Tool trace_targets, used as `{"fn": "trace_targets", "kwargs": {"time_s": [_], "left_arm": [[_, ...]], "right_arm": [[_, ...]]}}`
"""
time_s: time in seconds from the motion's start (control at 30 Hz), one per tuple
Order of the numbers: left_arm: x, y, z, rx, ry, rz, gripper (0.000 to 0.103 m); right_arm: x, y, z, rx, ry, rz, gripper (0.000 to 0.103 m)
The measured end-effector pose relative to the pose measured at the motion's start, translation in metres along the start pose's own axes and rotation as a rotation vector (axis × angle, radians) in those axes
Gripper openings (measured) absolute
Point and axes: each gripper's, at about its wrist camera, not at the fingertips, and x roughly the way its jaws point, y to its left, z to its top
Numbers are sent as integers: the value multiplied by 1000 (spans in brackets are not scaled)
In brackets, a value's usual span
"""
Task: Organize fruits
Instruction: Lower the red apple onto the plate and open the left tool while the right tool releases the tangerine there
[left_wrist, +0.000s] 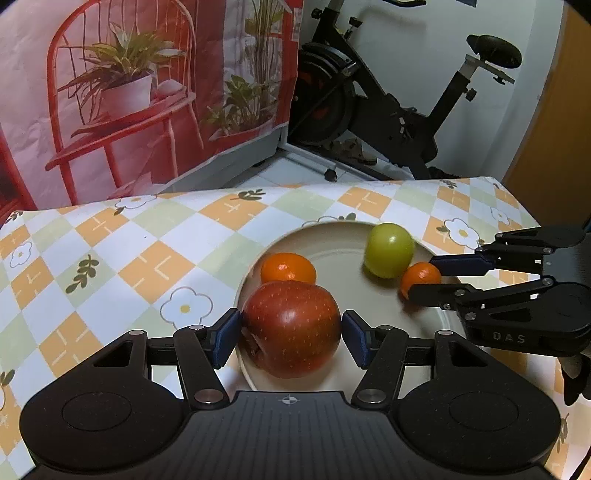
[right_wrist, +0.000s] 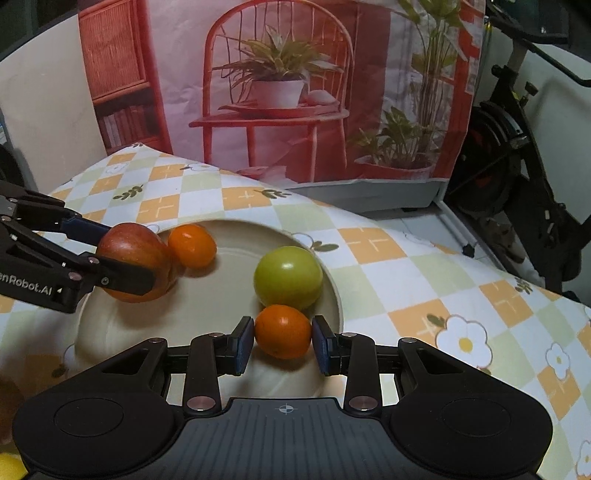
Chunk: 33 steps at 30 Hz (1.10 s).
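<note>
A beige plate (left_wrist: 332, 254) (right_wrist: 236, 295) lies on the checked tablecloth and holds several fruits. My left gripper (left_wrist: 291, 334) (right_wrist: 110, 254) is shut on a red apple (left_wrist: 291, 328) (right_wrist: 133, 266) at the plate's near left rim. An orange (left_wrist: 288, 267) (right_wrist: 192, 245) rests just behind the apple. My right gripper (right_wrist: 283, 345) (left_wrist: 424, 275) is shut on a small orange (right_wrist: 282, 330) (left_wrist: 421, 277) at the plate's right side. A green apple (left_wrist: 388, 249) (right_wrist: 288, 282) sits beside that small orange, touching it.
The table (left_wrist: 110, 258) carries an orange, green and white checked cloth with flowers. A printed backdrop of a red chair and plants (left_wrist: 129, 92) hangs behind it. An exercise bike (left_wrist: 406, 110) stands past the table's far right edge. Something yellow (right_wrist: 9, 467) shows at the bottom left corner.
</note>
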Motion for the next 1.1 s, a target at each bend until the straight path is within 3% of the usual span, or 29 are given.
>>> {"fn": "trace_targets", "kwargs": {"time_s": [0.2,0.33,0.5,0.8,1.1], "left_arm": [[2,6,2,-40,-8,-24,63],[3,6,1,-47,-5,-30,63],[-6,7,3,-67,-26,-29,64],[-39,3,-2,-99,-69,-13,64],[-85,-5,-30,-97,-77,36,64]], "right_arm": [[7,1,6,-9,-11,-14,32],[5,1,5,6,-16,-10,43],[-9,0,2,31,-40,-3,43],[-49,3,-14,126,-105,6,43],[-86,13,-50,236,-144,18,43]]}}
